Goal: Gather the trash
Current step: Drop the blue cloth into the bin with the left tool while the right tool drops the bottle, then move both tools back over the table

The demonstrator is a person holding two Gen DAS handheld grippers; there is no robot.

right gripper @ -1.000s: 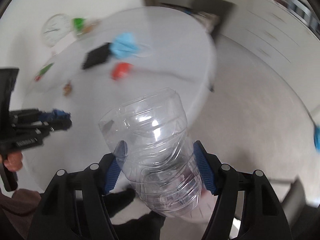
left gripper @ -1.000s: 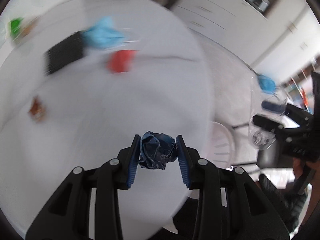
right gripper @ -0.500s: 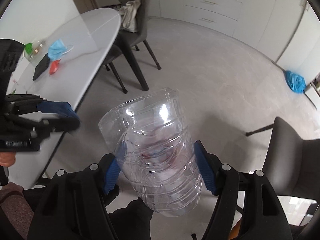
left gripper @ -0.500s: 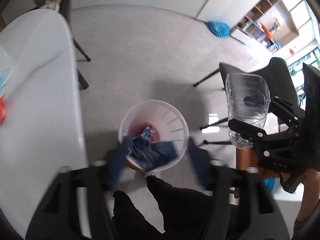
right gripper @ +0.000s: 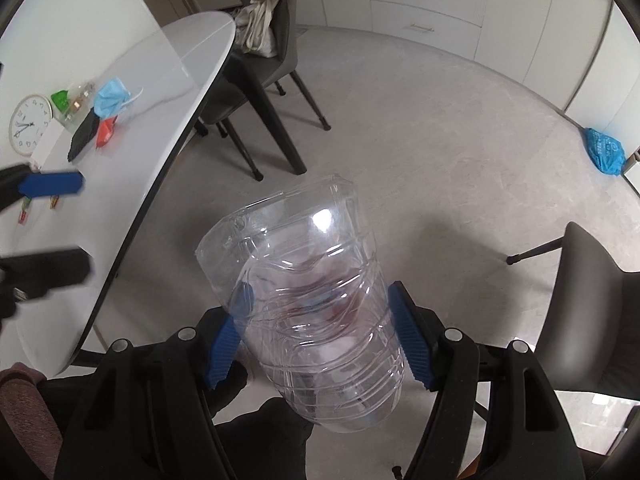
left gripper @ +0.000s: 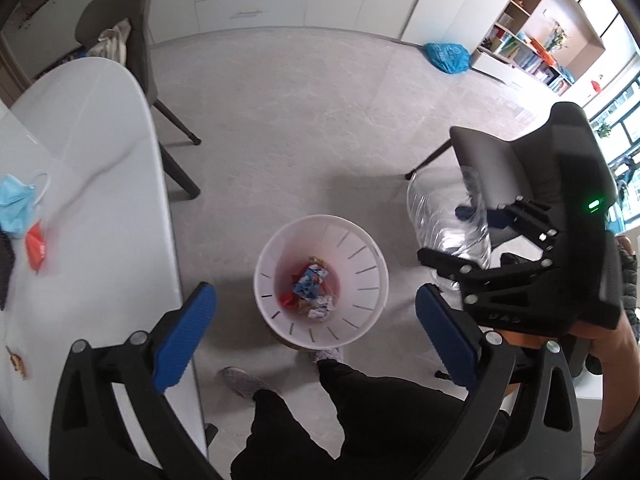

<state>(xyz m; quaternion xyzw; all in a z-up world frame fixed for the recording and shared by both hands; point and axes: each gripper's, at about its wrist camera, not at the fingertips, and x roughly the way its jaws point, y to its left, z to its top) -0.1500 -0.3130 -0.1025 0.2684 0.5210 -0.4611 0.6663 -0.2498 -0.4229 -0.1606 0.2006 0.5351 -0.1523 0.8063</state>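
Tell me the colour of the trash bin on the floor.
White trash bin, clearest in the left wrist view.

Bright, even daylight, soft shadows, strong fisheye bending, dark corners, slight left-edge blur.

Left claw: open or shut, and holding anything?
Open and empty: the left claw has its pads spread wide above the white bin.
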